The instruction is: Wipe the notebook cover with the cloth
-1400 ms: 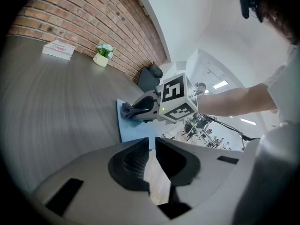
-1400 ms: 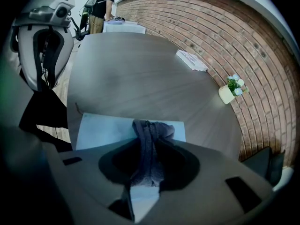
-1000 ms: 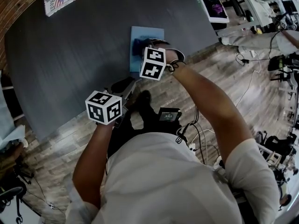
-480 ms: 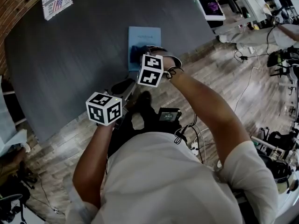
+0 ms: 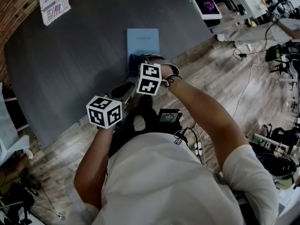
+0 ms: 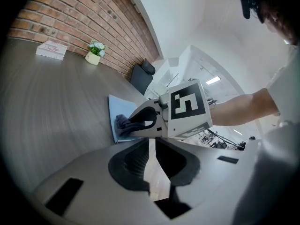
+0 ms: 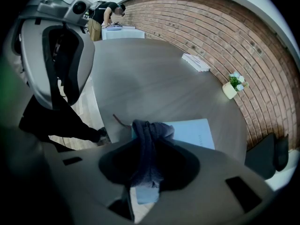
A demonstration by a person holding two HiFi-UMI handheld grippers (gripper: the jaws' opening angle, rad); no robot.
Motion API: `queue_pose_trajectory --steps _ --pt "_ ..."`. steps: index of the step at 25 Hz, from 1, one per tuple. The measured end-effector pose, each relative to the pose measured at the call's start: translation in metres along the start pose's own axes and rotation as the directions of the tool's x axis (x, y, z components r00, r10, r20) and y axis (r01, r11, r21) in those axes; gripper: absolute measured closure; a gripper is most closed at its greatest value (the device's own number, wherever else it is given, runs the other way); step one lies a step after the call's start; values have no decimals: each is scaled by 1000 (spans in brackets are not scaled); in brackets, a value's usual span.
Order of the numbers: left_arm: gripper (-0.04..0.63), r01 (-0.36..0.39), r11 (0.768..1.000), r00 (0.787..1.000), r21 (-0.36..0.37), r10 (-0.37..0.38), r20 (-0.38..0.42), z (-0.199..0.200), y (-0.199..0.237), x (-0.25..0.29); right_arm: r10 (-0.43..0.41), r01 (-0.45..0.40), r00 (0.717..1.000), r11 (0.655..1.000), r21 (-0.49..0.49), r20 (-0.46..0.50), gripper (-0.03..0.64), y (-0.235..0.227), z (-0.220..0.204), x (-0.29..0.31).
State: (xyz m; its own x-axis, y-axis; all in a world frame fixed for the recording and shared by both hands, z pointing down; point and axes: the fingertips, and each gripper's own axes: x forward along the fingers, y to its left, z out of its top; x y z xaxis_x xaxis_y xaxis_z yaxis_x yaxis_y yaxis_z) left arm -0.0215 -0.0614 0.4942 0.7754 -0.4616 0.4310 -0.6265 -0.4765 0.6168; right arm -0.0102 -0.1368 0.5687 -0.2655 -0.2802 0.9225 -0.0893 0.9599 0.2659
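A light blue notebook (image 5: 143,42) lies flat near the front edge of the dark grey table (image 5: 79,64). My right gripper (image 5: 140,62) is shut on a dark blue cloth (image 5: 137,60), which rests on the near end of the cover. In the right gripper view the cloth (image 7: 147,144) hangs bunched between the jaws, with the notebook (image 7: 191,131) just beyond. My left gripper (image 5: 123,89) hovers by the table's front edge, apart from the notebook. Its jaws (image 6: 152,146) stand together with nothing between them. It looks across at the cloth (image 6: 124,123) and the notebook (image 6: 113,112).
A printed booklet (image 5: 54,3) lies at the table's far left corner. A small potted plant (image 7: 233,88) stands by the brick wall. A box (image 5: 205,4) sits on a neighbouring desk. Cables and gear lie on the wooden floor (image 5: 243,78) at the right. A person (image 7: 105,13) bends over a far table.
My right gripper has drawn the cloth back along the cover toward the notebook's near end, baring more of the far part. The left gripper has hardly moved.
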Motion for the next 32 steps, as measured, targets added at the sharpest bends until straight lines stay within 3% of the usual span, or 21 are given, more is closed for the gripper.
queue_pose_trajectory --steps 16,24,32 --pt "552 18 1000 1000 24 -17 -10 -8 0 -20 24 -24 1000 999 33 -1 499 33 10 -6" --pt "552 27 999 1000 38 -26 -14 -8 3 -33 79 -81 996 996 46 27 499 54 22 -20" --pt "552 43 998 999 49 -43 -13 -3 6 -49 123 -137 987 980 142 100 499 72 38 -48"
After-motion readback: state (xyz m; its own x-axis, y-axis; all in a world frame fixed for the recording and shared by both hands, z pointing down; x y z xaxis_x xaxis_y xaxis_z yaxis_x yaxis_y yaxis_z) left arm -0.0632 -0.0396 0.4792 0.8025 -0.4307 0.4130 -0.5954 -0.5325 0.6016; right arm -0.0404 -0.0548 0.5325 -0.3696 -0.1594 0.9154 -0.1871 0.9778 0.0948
